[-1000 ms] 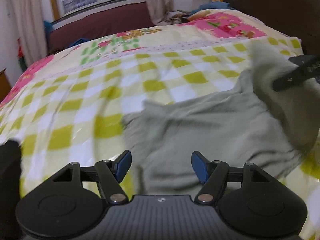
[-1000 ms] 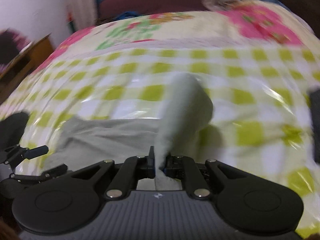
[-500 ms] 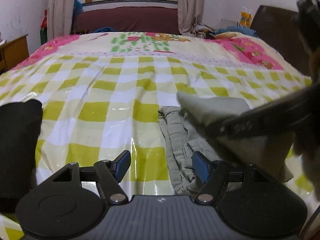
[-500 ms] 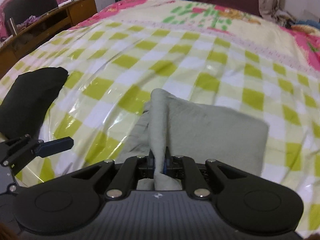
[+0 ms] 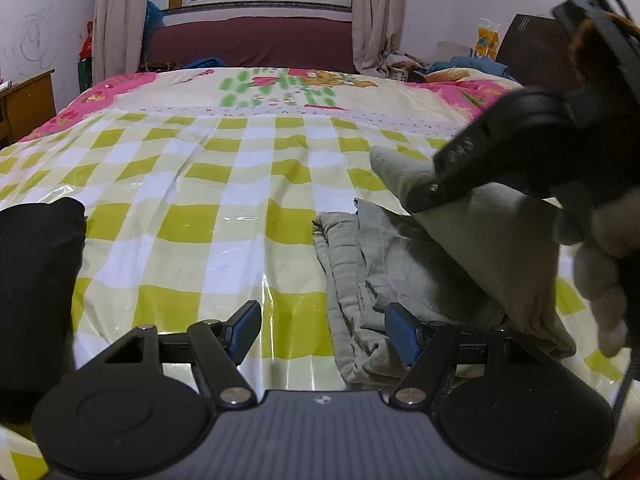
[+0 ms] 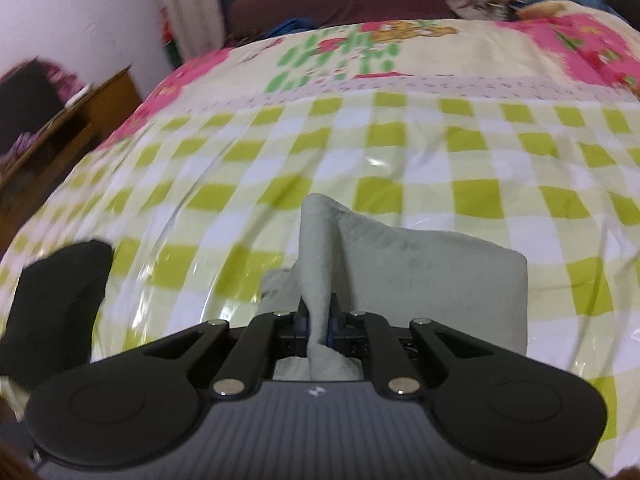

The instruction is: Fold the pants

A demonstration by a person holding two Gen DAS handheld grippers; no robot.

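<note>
Grey-green pants (image 5: pixel 404 268) lie partly folded on the checked bed cover (image 5: pixel 224 184), at the right of the left wrist view. My left gripper (image 5: pixel 322 330) is open and empty, its right fingertip at the pants' near edge. My right gripper (image 6: pixel 319 320) is shut on a fold of the pants (image 6: pixel 420 264) and holds that flap raised over the lower layer. In the left wrist view the right gripper (image 5: pixel 416 200) comes in from the right, over the pants.
A black garment (image 5: pixel 36 272) lies at the left edge of the bed, also in the right wrist view (image 6: pixel 56 304). A wooden cabinet (image 6: pixel 60 136) stands to the left of the bed. Clothes and a dark headboard (image 5: pixel 532 44) are at the far right.
My right gripper has carried the pants' flap over to the left, folding it onto the rest. My left gripper has stayed open and swung to face along the bed.
</note>
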